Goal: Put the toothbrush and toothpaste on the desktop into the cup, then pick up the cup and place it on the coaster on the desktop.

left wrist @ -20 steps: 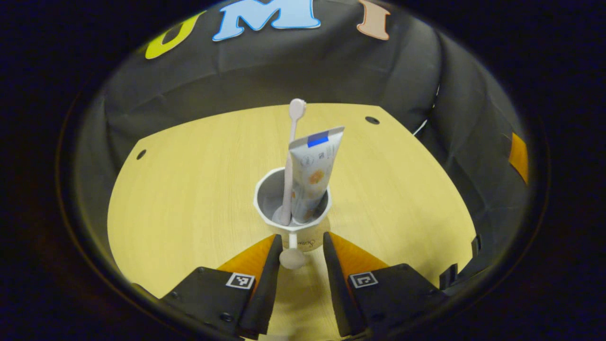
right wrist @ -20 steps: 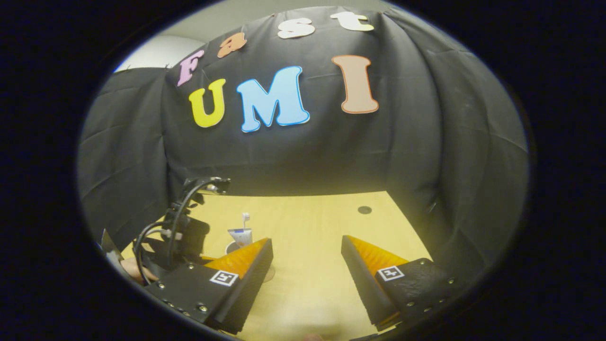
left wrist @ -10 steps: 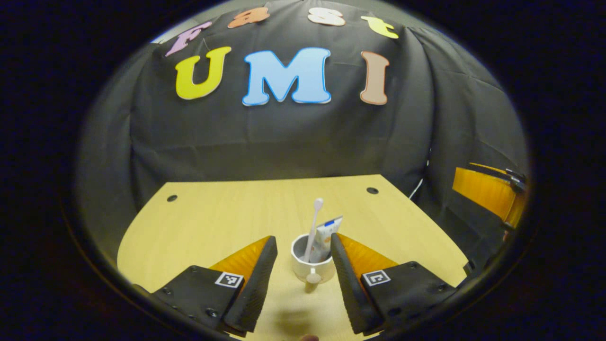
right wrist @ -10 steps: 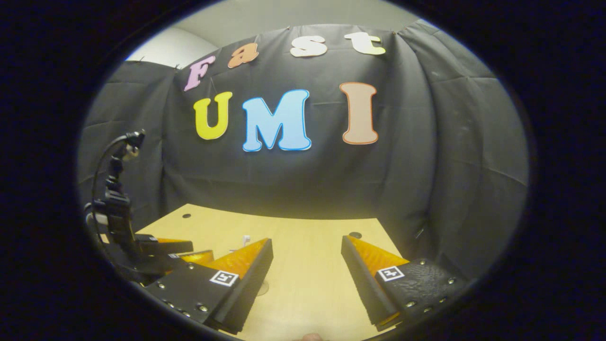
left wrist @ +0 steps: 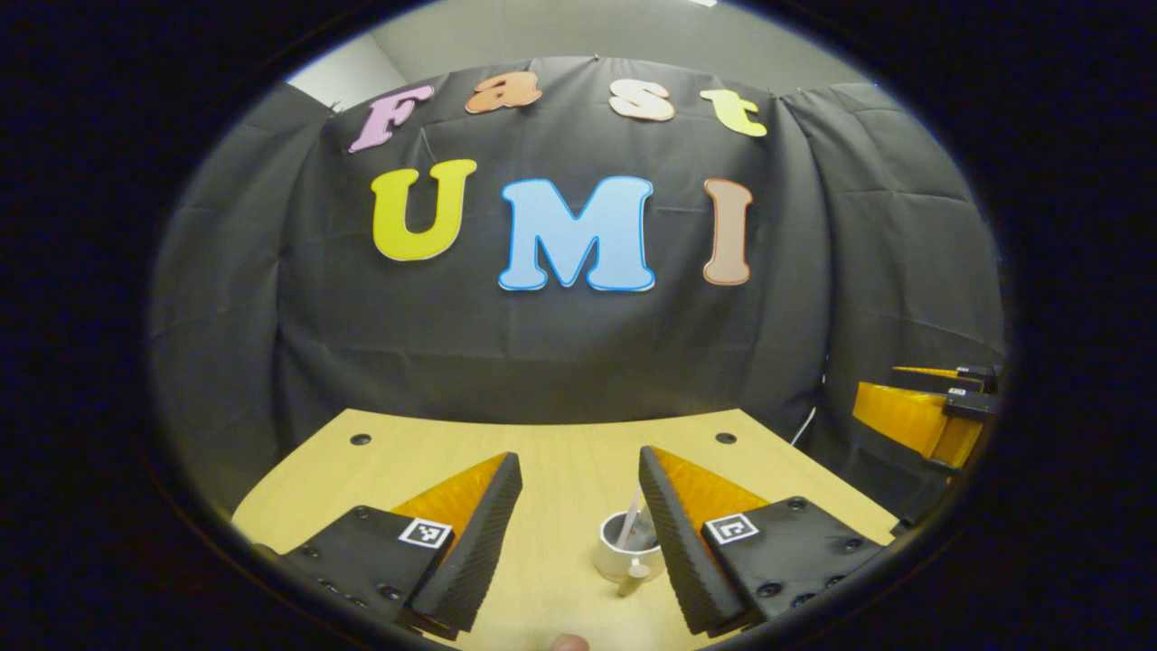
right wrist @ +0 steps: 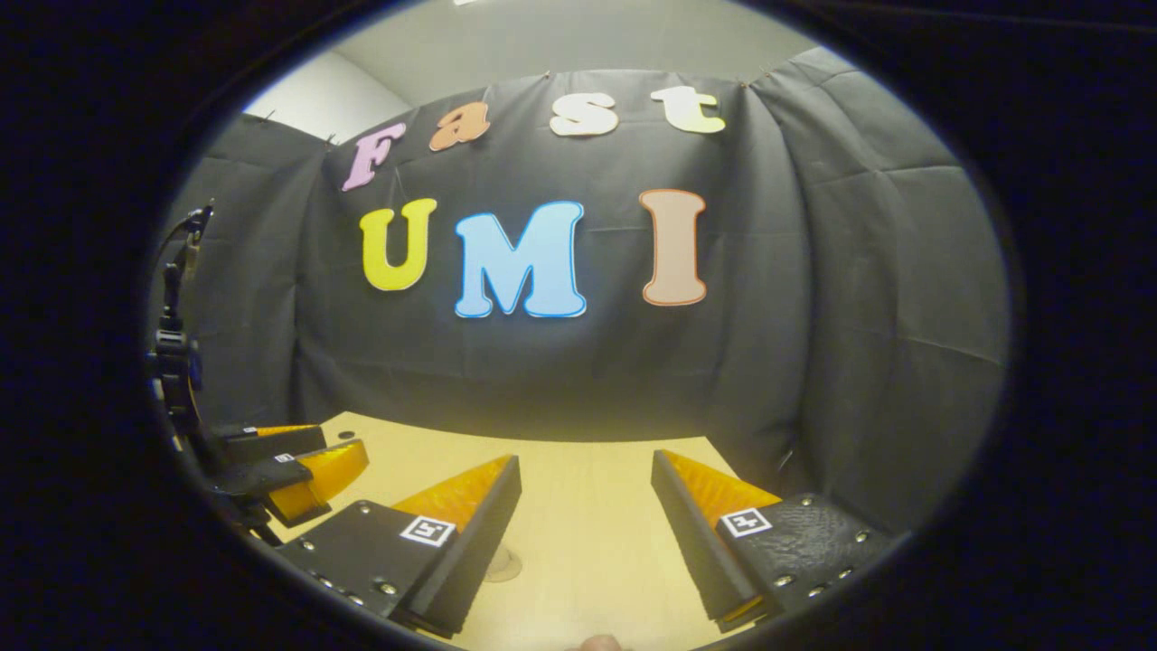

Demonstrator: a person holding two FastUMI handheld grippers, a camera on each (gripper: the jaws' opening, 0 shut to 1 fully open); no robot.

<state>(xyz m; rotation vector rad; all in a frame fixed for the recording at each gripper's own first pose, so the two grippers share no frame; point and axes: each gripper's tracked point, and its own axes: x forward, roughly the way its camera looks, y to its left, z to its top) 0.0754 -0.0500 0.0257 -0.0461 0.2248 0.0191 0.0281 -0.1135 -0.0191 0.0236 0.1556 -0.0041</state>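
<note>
A white cup (left wrist: 622, 550) stands on the wooden desktop (left wrist: 560, 452), low in the left gripper view and partly behind a finger. The pale toothbrush (left wrist: 630, 523) leans up out of it; the toothpaste is hidden behind that finger. My left gripper (left wrist: 578, 457) is open, drawn back above the cup, touching nothing; it also appears at the left of the right gripper view as the left gripper (right wrist: 343, 443). My right gripper (right wrist: 586, 458) is open and empty over the desktop (right wrist: 587, 506), and appears far right as the right gripper (left wrist: 931, 407). I cannot make out the coaster.
The black cloth wall closes off the back and sides of the desktop. Two small dark holes (left wrist: 361, 439) mark its far corners. A small pale round shape (right wrist: 503, 566) lies on the wood beside a right gripper finger.
The left gripper has pulled back and up from the cup, which now sits small and low in its view. The right gripper has tilted upward, showing more wall and less desktop.
</note>
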